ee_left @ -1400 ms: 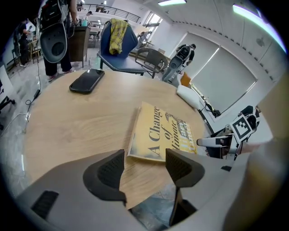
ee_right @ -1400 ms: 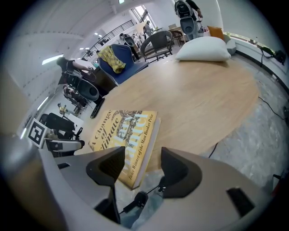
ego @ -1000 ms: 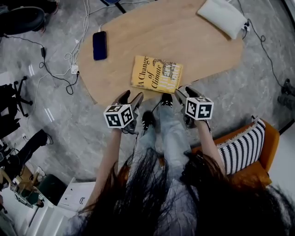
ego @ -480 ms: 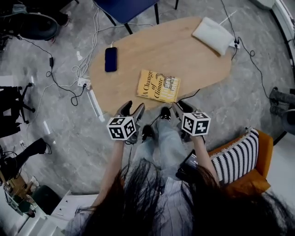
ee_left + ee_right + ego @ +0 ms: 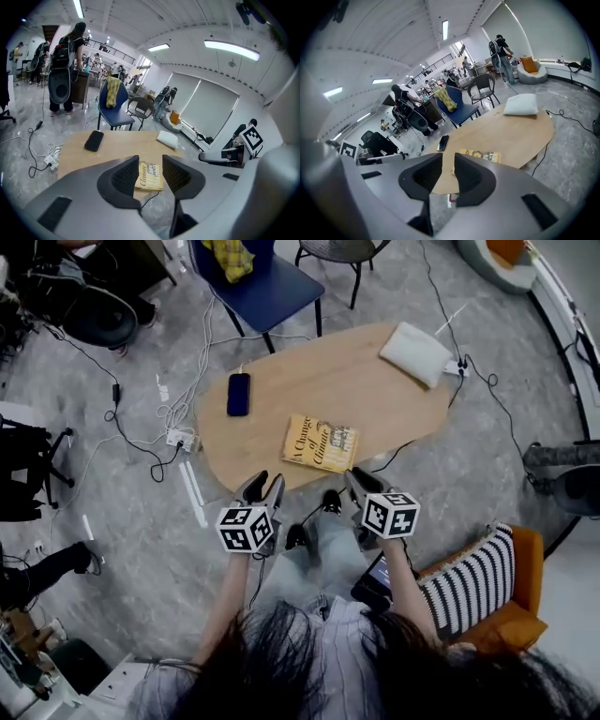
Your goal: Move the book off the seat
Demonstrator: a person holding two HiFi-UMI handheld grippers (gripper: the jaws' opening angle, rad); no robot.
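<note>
The book point(image 5: 321, 442) is seen lying flat on the wooden tabletop point(image 5: 356, 390), near the edge closest to the person, with its yellow cover facing up. It is touched by nothing. A dark phone point(image 5: 238, 394) is placed on the same tabletop to the left of the book and apart from it, and a white cushion point(image 5: 415, 353) is laid near the far right end. The orange seat point(image 5: 525, 559), with a striped cushion point(image 5: 469, 577) on it, is located behind the person's right arm, well apart from the book.

The left hand-held gripper point(image 5: 264, 486) is held in the air over the floor, just short of the tabletop edge. Its jaws are being closed with a moderate gap left, and nothing is held between them. The right hand-held gripper point(image 5: 359, 482) is held level beside it. Its jaws are also being closed, to a narrower gap, and they too are empty.
</note>
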